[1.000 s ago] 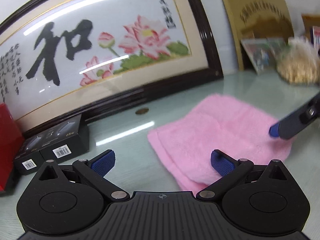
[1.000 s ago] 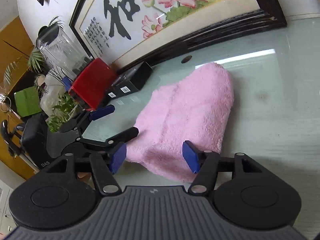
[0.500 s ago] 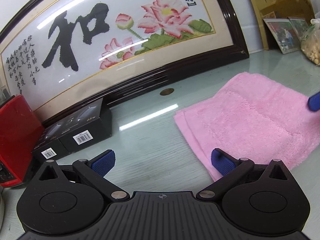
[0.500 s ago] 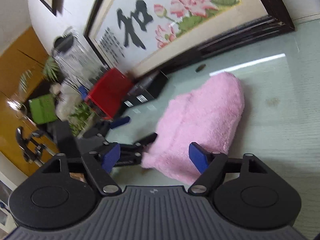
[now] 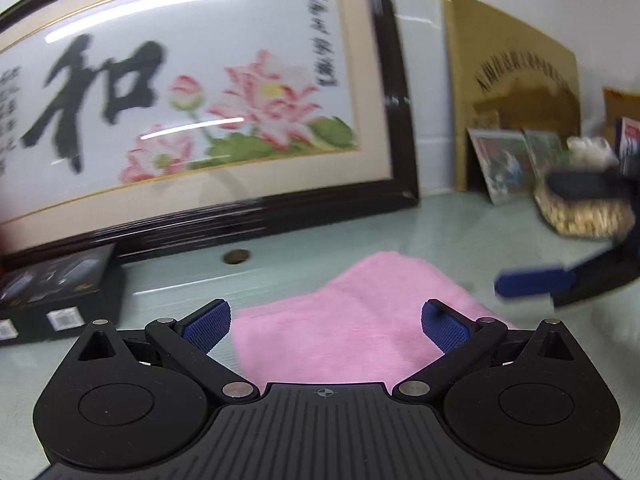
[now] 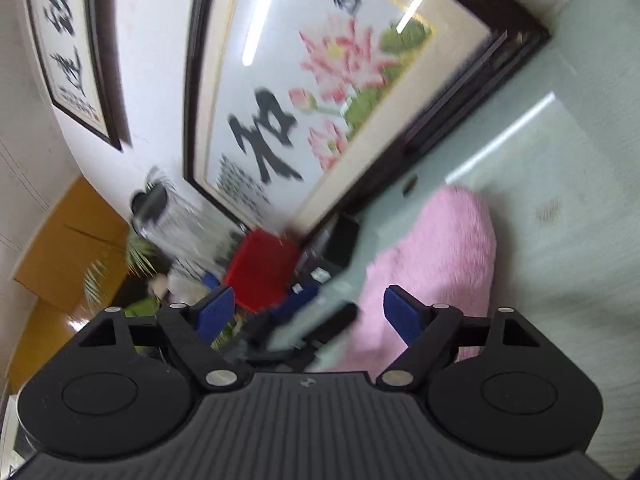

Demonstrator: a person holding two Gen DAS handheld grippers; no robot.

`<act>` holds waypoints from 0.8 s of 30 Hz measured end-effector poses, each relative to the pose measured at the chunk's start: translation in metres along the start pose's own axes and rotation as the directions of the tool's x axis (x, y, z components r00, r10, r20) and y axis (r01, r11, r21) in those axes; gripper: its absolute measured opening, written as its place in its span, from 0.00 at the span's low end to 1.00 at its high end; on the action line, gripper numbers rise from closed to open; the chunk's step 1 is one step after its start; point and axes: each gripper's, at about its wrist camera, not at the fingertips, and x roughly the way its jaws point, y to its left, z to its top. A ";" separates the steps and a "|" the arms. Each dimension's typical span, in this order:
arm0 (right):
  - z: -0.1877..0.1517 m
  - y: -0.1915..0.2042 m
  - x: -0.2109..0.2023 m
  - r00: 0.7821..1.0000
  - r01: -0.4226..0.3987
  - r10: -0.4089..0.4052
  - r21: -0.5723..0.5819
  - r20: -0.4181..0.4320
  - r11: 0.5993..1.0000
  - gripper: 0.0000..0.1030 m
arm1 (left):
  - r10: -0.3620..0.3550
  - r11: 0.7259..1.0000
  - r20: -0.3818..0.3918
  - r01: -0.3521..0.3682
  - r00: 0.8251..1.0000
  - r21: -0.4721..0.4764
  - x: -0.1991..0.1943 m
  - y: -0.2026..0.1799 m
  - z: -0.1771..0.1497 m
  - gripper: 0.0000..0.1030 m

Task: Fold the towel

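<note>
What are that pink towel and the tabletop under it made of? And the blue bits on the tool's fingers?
The pink towel looks like plush terry or microfibre: a fuzzy, matte pile with soft edges. The tabletop seems to be glass or a glossy pale-green surface, since it mirrors the ceiling lights. The blue pads on the left hand-held gripper look like textured rubber or a similar plastic, with a fine grid pattern.

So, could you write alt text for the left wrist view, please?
A folded pink towel lies on a pale glass table, just ahead of the open left hand-held gripper. Behind it leans a framed lotus picture; the right hand-held gripper appears blurred at the right.
</note>
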 end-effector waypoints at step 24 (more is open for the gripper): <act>-0.010 0.012 0.043 0.966 0.064 -0.098 -0.148 -0.238 0.987 0.95 | 0.145 0.981 -0.189 -0.166 0.971 -0.101 -0.005 0.066 -0.027 1.00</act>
